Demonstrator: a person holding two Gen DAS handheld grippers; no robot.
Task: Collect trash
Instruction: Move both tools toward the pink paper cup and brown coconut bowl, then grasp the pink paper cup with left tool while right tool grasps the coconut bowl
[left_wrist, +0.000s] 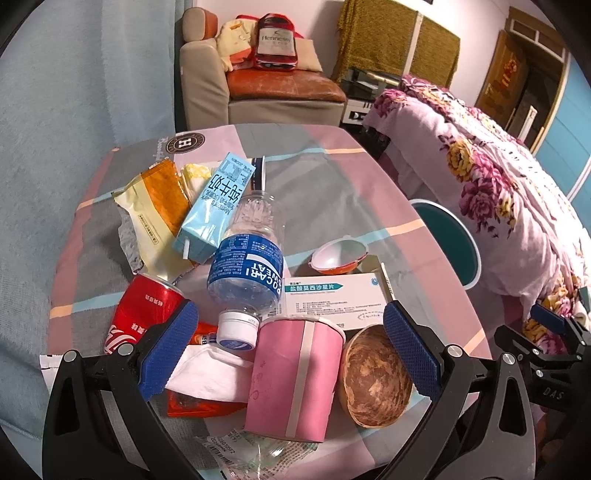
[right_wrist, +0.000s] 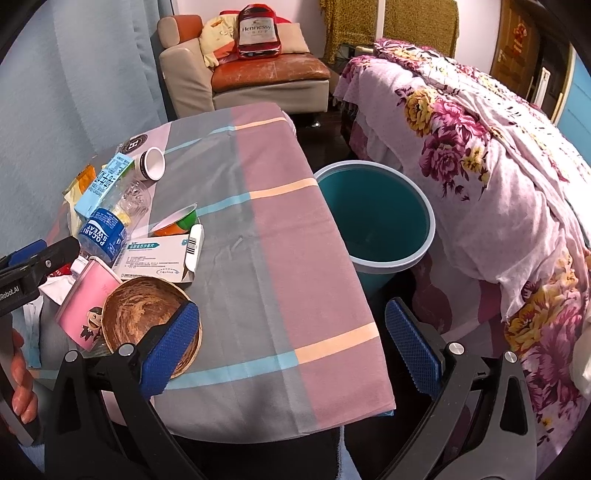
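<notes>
Pink paper cup (left_wrist: 295, 376) lies on its side between the wide-open left tongs (left_wrist: 291, 350), gripping nothing, amid the trash heaped on the desk (left_wrist: 332, 177): a Pocari Sweat bottle (left_wrist: 247, 266), red can (left_wrist: 144, 314), milk carton (left_wrist: 214, 214) and coconut shell (left_wrist: 375, 376) (just beside the cup). Right tongs (right_wrist: 291, 347) gape empty over the desk edge, near the teal bin (right_wrist: 373, 221) on the floor.

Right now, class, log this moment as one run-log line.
left tool: open over pink cup | right tool: open, empty | bin: beside table | trash: uncollected
</notes>
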